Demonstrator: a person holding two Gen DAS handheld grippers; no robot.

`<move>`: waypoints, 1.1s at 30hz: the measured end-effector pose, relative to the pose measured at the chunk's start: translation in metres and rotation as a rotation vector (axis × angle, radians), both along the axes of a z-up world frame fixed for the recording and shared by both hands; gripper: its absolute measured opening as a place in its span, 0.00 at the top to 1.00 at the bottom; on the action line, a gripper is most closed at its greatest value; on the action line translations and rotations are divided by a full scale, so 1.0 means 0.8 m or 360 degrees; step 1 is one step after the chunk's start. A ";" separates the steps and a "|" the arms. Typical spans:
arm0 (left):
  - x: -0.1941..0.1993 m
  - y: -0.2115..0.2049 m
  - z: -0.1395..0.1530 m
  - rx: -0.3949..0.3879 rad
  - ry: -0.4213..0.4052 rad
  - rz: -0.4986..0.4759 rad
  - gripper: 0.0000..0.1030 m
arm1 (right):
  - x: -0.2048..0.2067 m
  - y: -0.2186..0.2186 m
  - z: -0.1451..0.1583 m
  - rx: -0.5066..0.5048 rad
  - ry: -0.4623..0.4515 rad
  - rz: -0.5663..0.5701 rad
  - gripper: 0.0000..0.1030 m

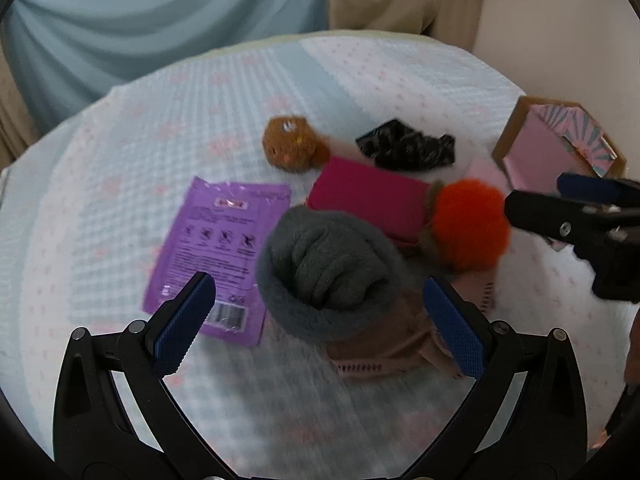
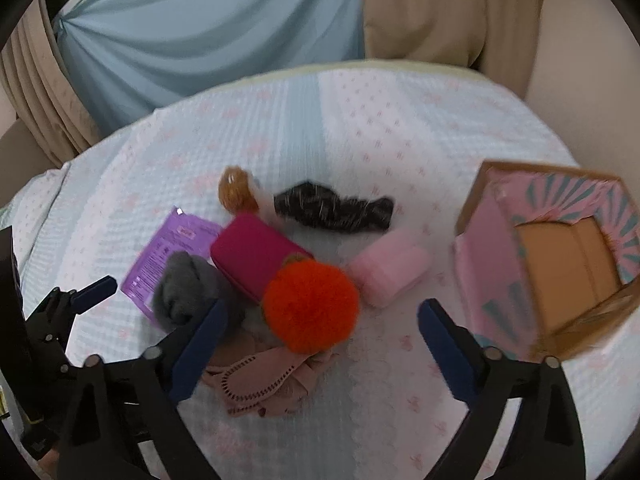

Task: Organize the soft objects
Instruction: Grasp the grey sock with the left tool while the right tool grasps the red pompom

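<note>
Soft things lie in a heap on the round table: a rolled grey sock [image 1: 326, 268] [image 2: 186, 292], an orange pompom [image 1: 470, 224] [image 2: 312, 306], a magenta folded cloth [image 1: 368, 200] [image 2: 254, 258], a brown plush ball [image 1: 290, 144] [image 2: 236, 190], a black scrunchie [image 1: 406, 146] [image 2: 334, 208], a pink roll [image 2: 388, 272] and a beige lace cloth [image 1: 380, 344] [image 2: 260, 382]. My left gripper [image 1: 324, 328] is open, its jaws either side of the grey sock, just above it. My right gripper [image 2: 324, 354] is open over the pompom and lace cloth.
An open pink cardboard box [image 2: 560, 264] [image 1: 556, 144] stands at the table's right edge. A purple flat packet [image 1: 218, 252] [image 2: 168, 256] lies left of the heap. The table has a pale blue and white cover [image 2: 360, 120]. Curtains hang behind.
</note>
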State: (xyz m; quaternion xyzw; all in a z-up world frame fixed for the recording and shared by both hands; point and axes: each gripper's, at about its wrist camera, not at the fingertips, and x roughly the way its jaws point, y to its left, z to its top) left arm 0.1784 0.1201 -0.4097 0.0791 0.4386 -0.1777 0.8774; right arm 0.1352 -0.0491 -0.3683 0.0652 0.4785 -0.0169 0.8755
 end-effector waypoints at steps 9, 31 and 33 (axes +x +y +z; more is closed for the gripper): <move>0.032 -0.013 -0.057 -0.0071 0.0070 -0.0038 0.14 | 0.041 0.002 -0.071 0.0094 0.0092 0.0046 0.30; 0.034 -0.002 -0.035 -0.0129 0.0103 0.0054 0.50 | 0.049 0.009 -0.065 0.0117 0.0037 0.0144 0.67; 0.032 0.000 -0.023 -0.0137 0.0081 0.0071 0.50 | 0.047 0.011 -0.056 0.0101 0.0018 0.0151 0.67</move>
